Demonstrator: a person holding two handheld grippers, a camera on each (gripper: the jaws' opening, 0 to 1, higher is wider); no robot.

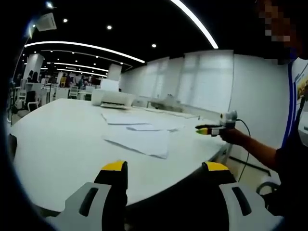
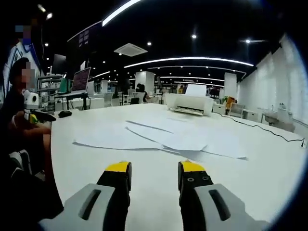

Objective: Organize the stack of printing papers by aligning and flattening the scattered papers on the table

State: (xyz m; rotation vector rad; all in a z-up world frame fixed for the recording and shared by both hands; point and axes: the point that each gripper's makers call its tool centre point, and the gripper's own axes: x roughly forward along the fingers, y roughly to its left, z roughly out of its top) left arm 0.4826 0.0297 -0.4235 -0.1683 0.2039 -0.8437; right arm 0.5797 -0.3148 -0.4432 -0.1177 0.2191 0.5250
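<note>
Nothing is aligned yet: the papers (image 2: 163, 137) lie scattered and overlapping across the white table (image 2: 269, 173), near a printer (image 2: 188, 103). The left gripper (image 1: 163, 169) and right gripper (image 2: 154, 168) hover released, holding nothing

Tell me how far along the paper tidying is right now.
Nothing looks done yet. The papers lie spread flat and overlapping at odd angles across the white table, not squared into a stack. Nothing is in hand: the left gripper and right gripper both hang with jaws apart, short of the sheets. Gathering, aligning and flattening all remain. A printer sits beyond the sheets.
</note>
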